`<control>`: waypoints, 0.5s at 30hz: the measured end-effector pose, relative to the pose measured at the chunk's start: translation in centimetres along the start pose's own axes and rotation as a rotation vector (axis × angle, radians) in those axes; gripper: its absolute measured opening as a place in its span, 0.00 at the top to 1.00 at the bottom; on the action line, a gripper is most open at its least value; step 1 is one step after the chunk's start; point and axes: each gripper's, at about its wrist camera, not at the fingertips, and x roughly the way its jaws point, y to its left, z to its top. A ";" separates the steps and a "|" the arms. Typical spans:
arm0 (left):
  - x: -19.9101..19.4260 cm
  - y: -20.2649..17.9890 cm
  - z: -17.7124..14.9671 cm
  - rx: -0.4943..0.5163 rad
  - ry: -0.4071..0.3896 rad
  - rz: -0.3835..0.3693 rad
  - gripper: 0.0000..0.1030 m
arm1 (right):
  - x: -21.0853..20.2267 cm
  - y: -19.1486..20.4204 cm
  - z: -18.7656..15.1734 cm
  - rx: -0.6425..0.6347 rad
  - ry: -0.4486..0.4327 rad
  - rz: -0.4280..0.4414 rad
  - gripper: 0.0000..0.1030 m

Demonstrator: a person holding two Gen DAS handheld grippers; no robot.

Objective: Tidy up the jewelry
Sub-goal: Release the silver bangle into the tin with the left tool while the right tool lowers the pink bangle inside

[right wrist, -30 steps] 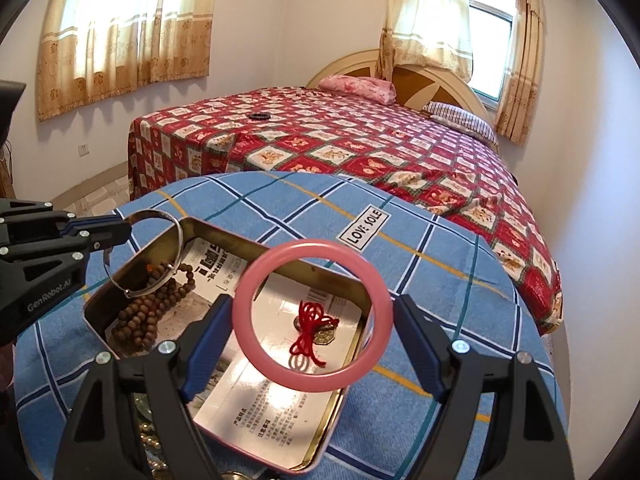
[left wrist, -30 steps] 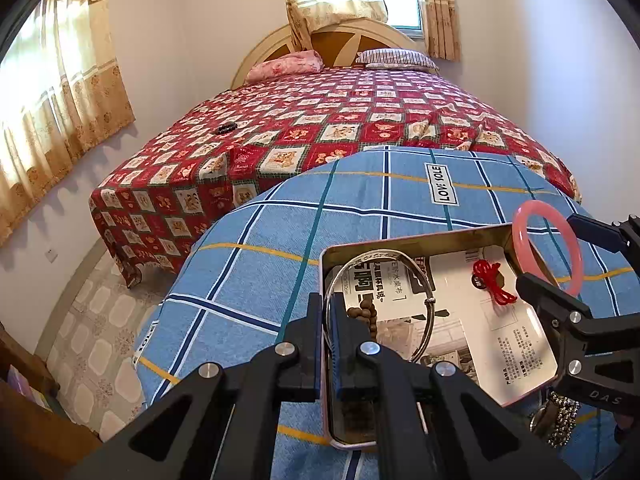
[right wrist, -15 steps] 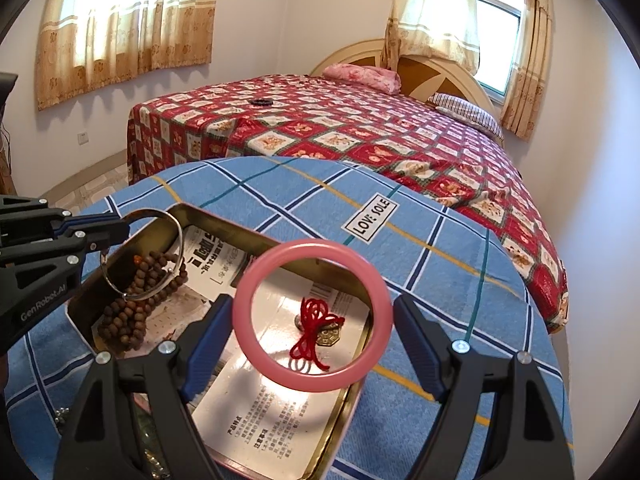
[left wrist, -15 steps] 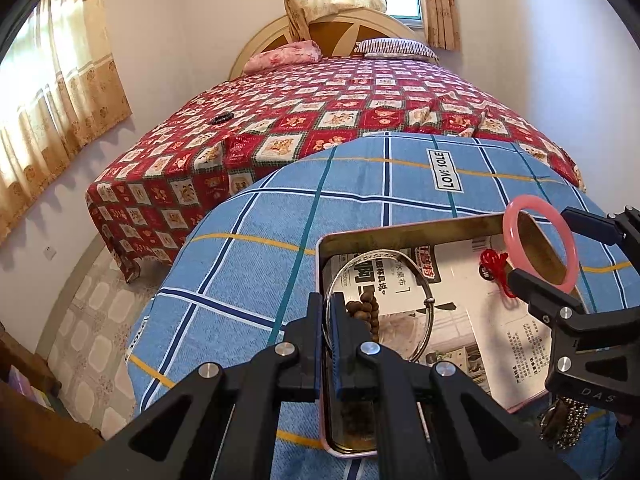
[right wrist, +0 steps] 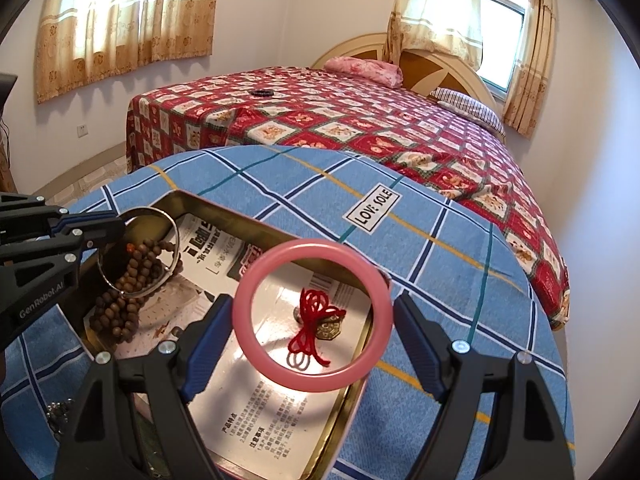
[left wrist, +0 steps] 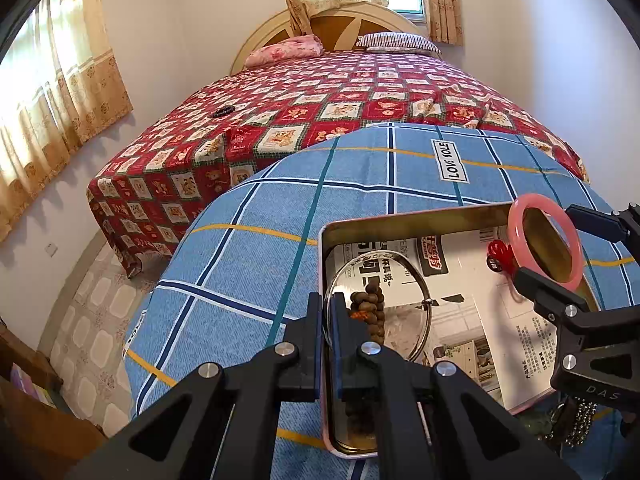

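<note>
Step in hand: two bangles carried above the shallow gold-rimmed metal tin (right wrist: 224,210). Left gripper (left wrist: 329,320) pinched tight on thin silver wire bangle (left wrist: 420,304), above the tin's brown-bead end; right gripper (right wrist: 312,320) clamped wide across pink jade-like bangle (right wrist: 312,316), above its red-cord charm (right wrist: 316,326). Next: lower, release inside. Tin rests on blue plaid cloth (right wrist: 420,264); red quilted bed (right wrist: 360,128) beyond.

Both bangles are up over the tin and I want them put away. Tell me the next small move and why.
Probably lower the right gripper and open it to lay the pink bangle on the paper in the tin. It hangs above the red cord charm, so aim at the bare paper nearer the camera. The left gripper can keep its silver bangle.
</note>
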 end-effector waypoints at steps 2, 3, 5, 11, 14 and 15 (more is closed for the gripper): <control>0.0 0.0 0.0 0.003 0.000 0.003 0.93 | 0.1 0.0 -0.1 -0.001 0.003 0.003 0.20; 0.0 0.0 -0.1 0.003 -0.002 0.005 0.93 | 0.1 0.0 -0.1 0.000 0.002 0.002 0.20; -0.1 0.0 -0.1 0.002 -0.001 -0.002 0.92 | 0.1 0.0 -0.1 0.005 0.004 0.004 0.20; -0.5 -0.7 0.1 0.021 -0.006 0.001 0.92 | 0.2 -0.1 -0.3 0.014 0.010 0.005 0.19; -0.6 -0.8 -0.1 0.024 0.006 0.014 0.92 | 0.1 -0.1 -0.3 0.010 0.005 -0.003 0.19; -0.7 -0.8 -0.2 0.024 0.008 0.018 0.91 | 0.0 -0.1 -0.3 0.009 0.003 -0.004 0.18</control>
